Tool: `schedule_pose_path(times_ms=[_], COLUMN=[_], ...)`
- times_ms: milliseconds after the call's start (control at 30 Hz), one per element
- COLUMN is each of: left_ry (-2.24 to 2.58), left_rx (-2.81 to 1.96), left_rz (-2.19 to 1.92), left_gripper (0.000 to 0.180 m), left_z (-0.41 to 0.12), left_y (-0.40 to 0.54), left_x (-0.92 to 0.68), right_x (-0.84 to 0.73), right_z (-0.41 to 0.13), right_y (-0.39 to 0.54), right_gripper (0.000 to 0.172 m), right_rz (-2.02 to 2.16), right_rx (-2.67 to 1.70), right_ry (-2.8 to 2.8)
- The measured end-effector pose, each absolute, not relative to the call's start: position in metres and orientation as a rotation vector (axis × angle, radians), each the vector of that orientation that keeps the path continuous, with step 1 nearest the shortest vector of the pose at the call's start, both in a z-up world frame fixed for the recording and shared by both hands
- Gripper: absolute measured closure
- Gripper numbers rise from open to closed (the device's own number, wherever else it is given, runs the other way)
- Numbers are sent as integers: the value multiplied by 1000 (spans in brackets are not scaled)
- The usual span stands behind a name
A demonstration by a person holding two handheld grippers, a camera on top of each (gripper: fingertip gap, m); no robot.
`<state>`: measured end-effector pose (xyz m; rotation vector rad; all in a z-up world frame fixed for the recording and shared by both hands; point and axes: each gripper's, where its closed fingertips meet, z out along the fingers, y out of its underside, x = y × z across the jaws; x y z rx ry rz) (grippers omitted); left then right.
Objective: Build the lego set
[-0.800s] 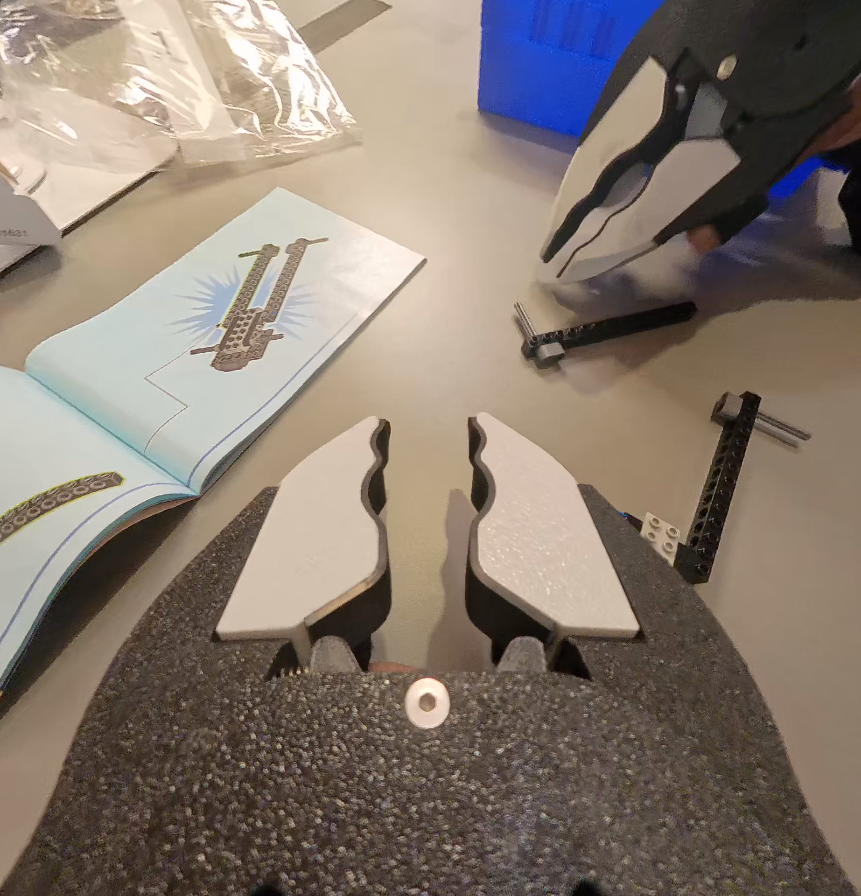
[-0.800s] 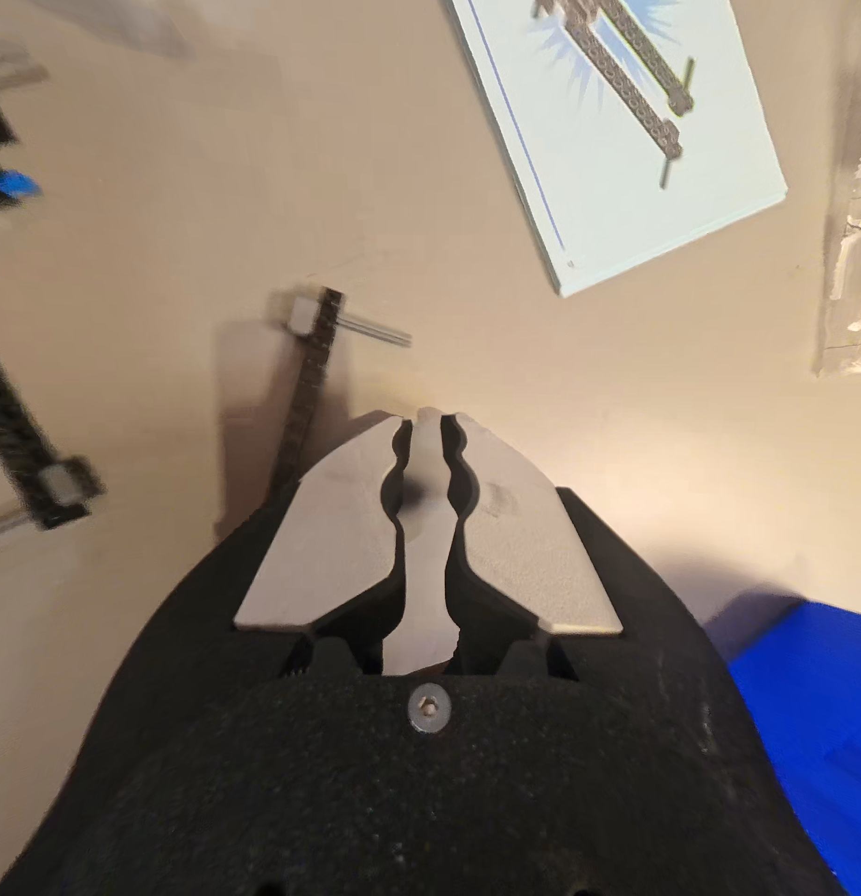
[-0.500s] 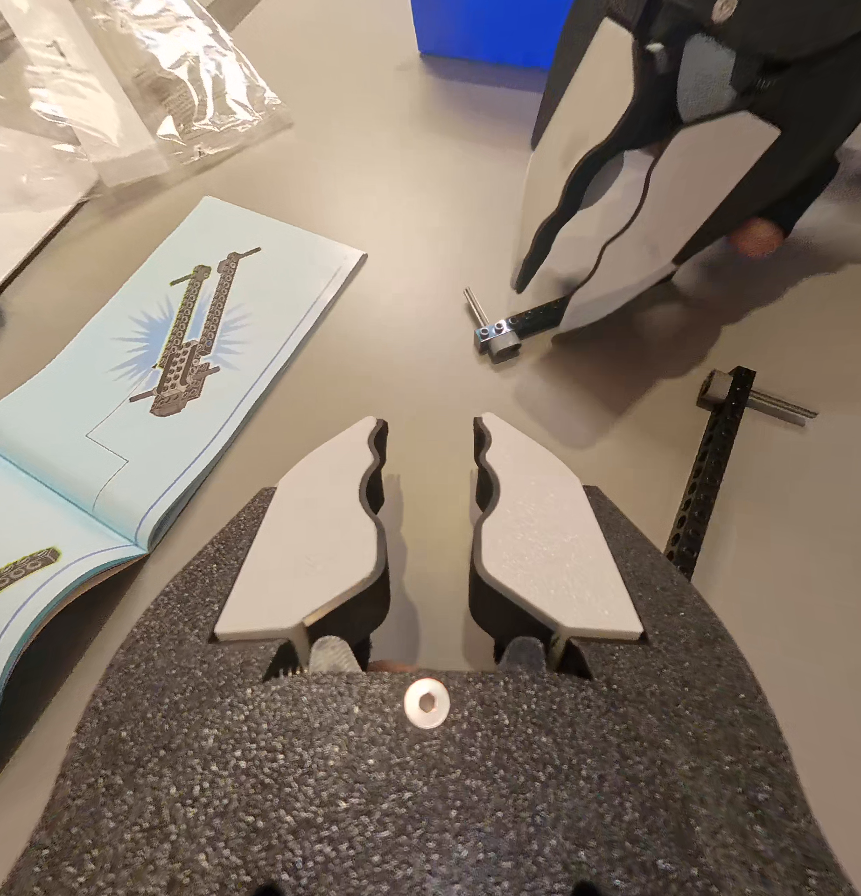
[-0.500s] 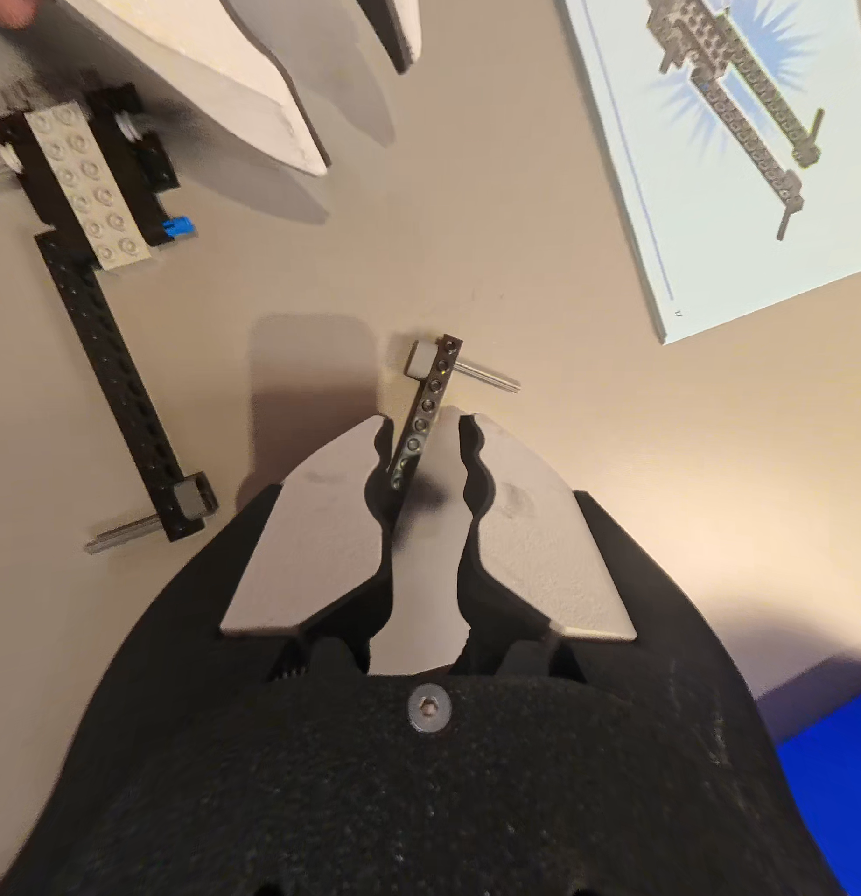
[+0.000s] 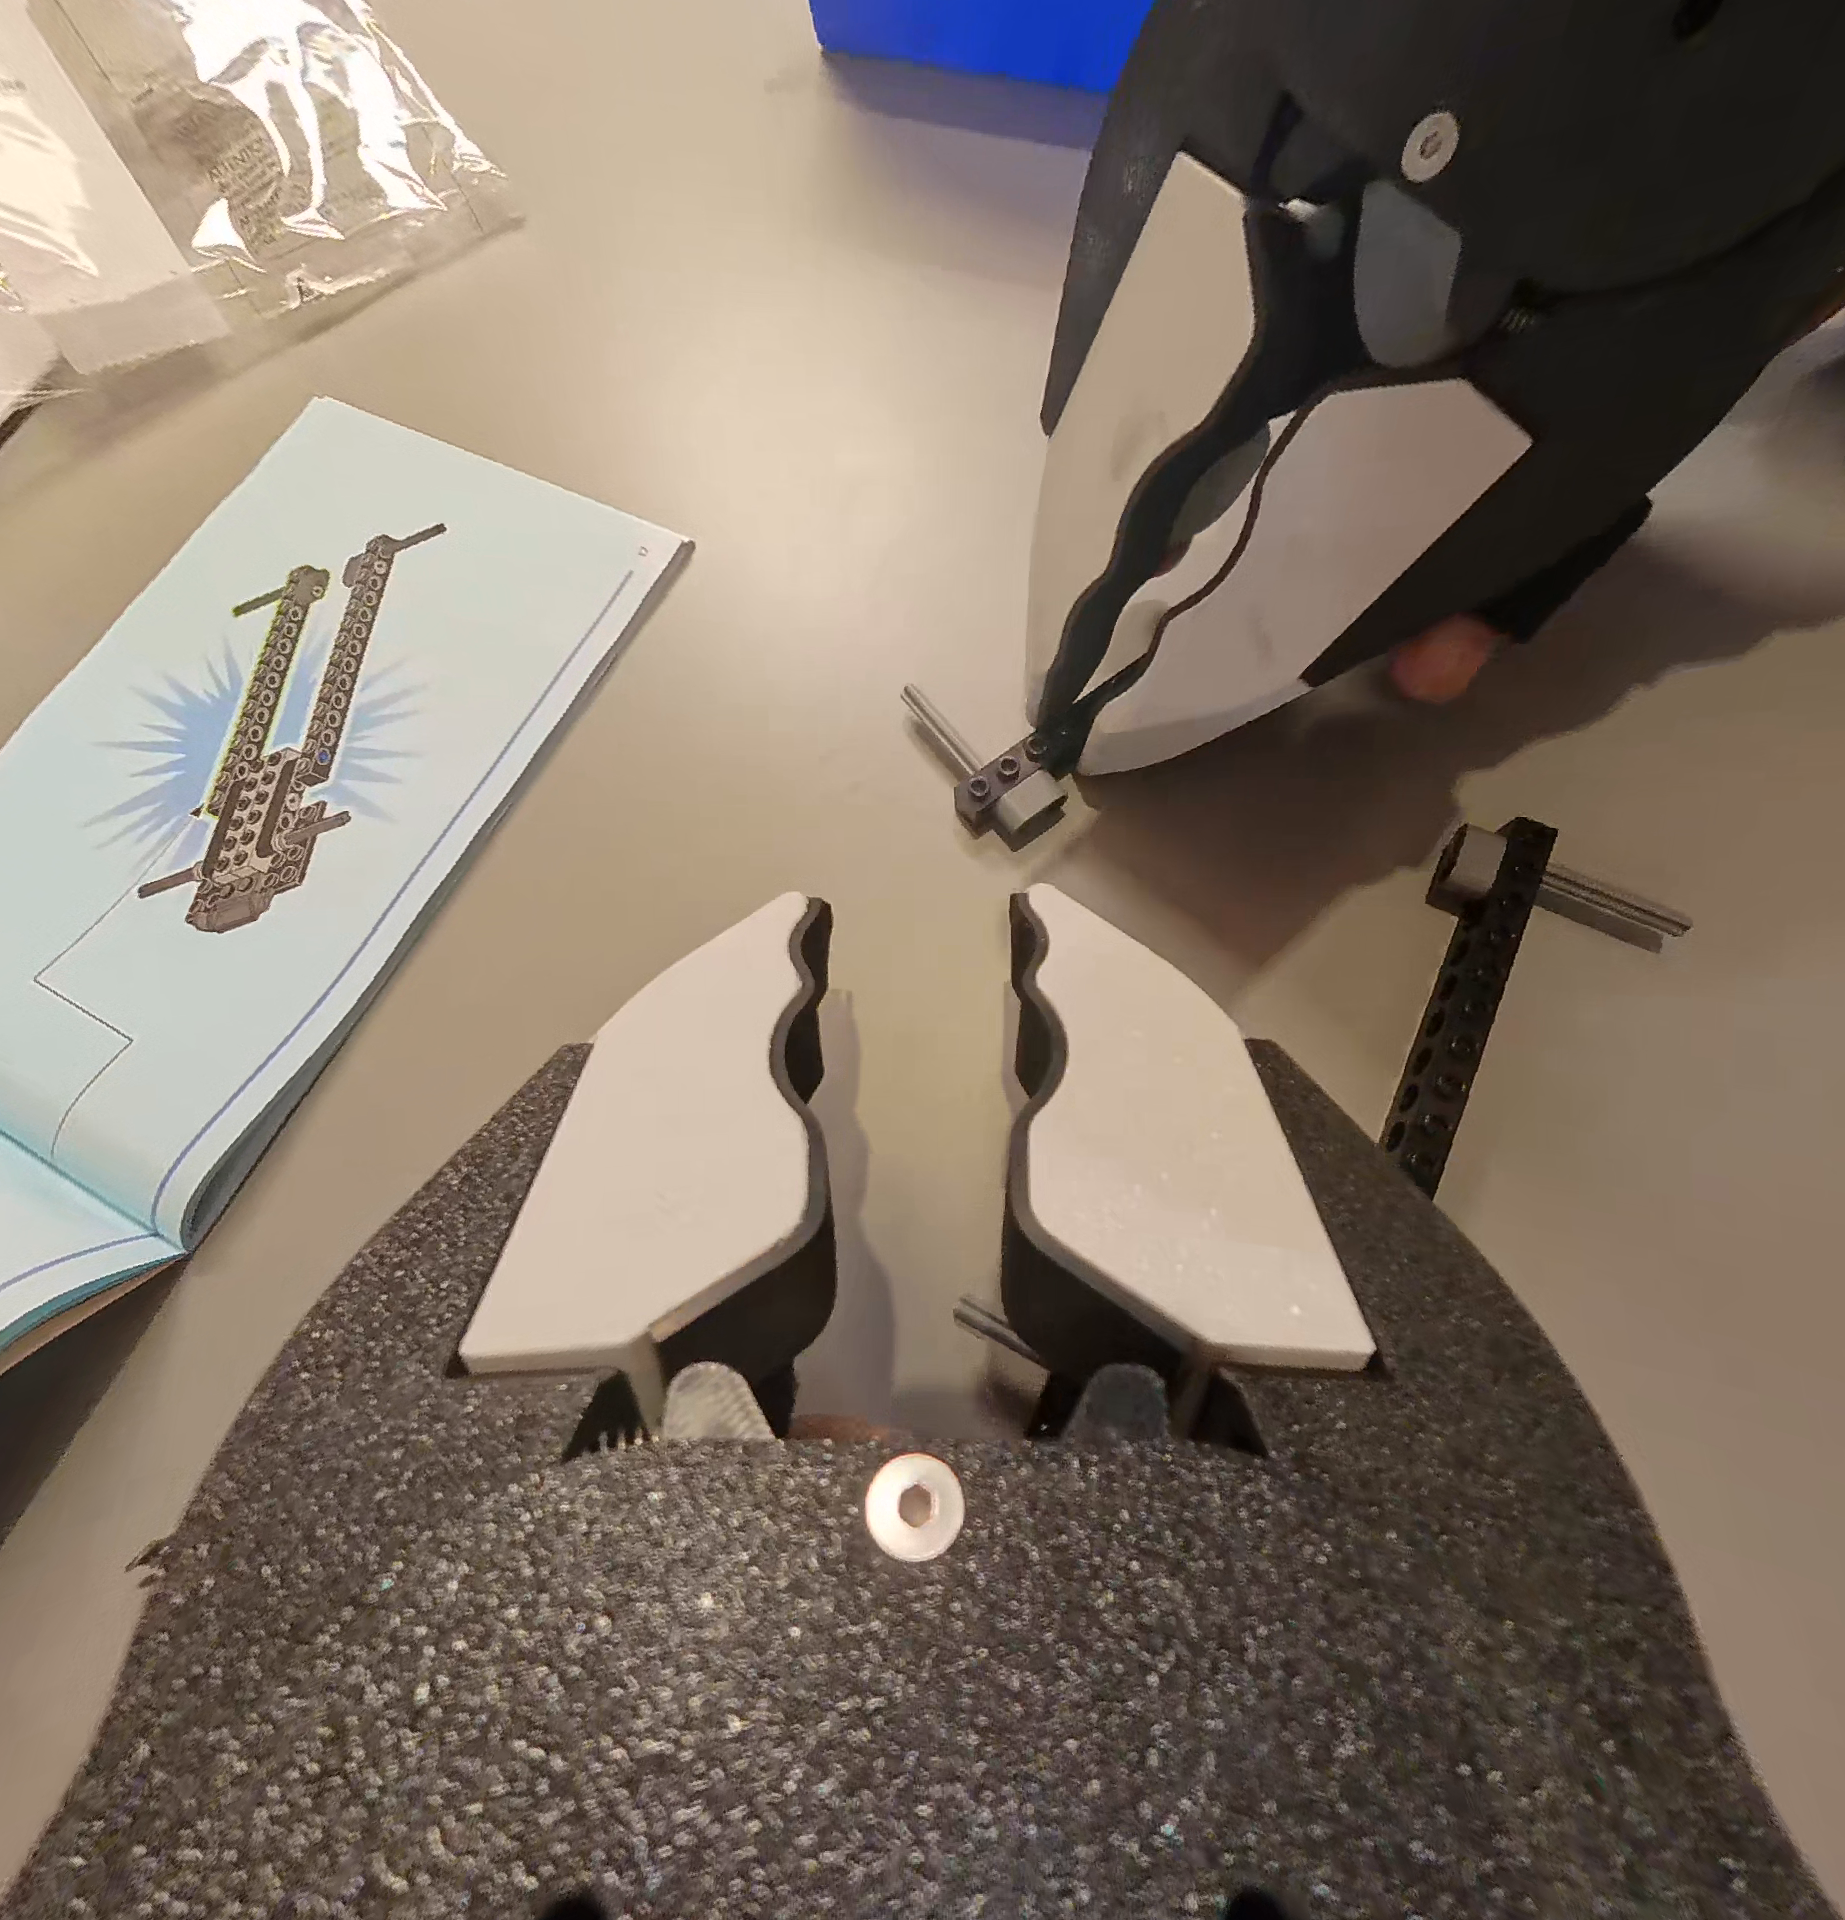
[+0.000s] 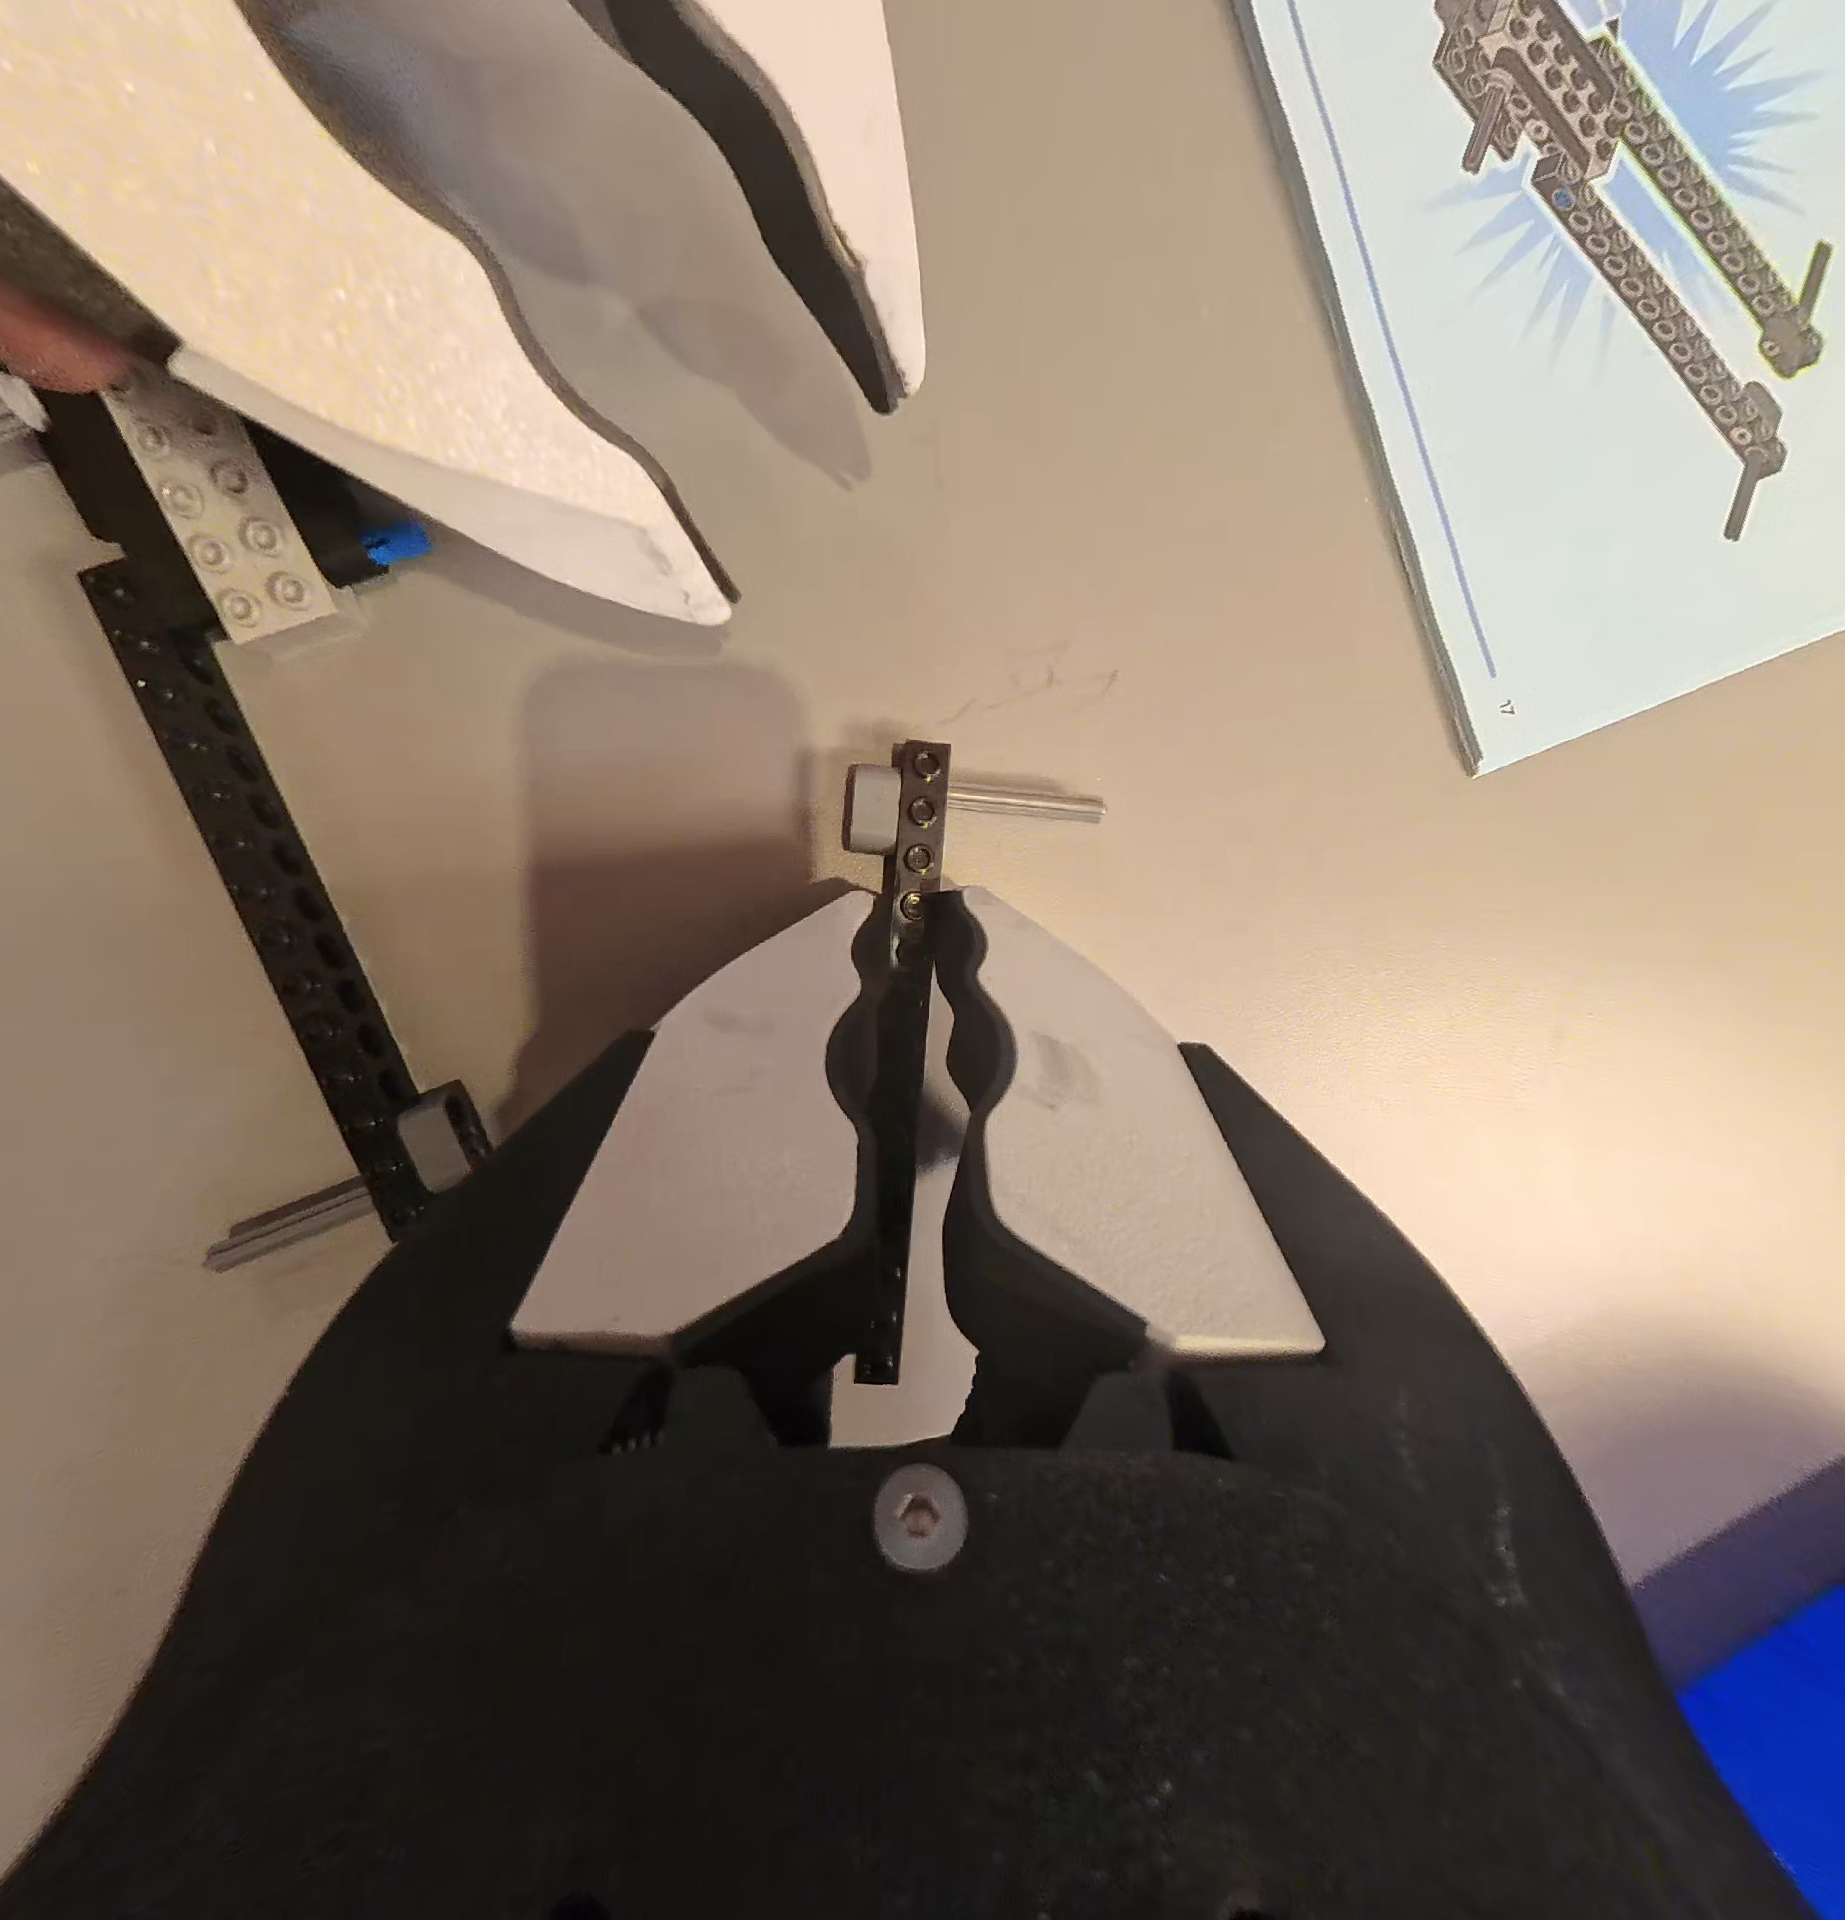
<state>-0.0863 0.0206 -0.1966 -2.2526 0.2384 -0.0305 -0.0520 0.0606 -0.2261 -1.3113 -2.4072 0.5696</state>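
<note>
since half a second ago my right tool (image 6: 913, 904) has closed on the black studded beam (image 6: 923, 821), its long axis along the fingers, mid-bench; my left tool (image 5: 918, 925) hangs open, empty, just beside.

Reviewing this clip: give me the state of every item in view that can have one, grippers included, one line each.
Left gripper: open, nothing between its fingers.
Right gripper: shut on the short black beam, tips at table level.
Short black beam: clamped lengthwise, grey bush and axle at its far end.
Long black beam assembly: lying flat on the table, untouched.
Instruction booklet: lying open.
Plastic bags: crumpled; contents unclear.
</note>
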Motion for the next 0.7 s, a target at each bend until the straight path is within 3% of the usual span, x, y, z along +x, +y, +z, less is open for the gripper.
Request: schedule_pose_path(times_ms=[533, 700], left_ry=[-147, -120], left_rx=[-1932, -1911], left_rz=[-718, -720], left_gripper=[151, 165], left_z=[-149, -147], left_y=[22, 25], left_x=[-83, -77], right_x=[-85, -84], right_z=[-160, -151], right_y=[40, 34], right_gripper=[164, 164], right_rz=[785, 801], right_rx=[-940, -897], right_ry=[-2050, -2001])
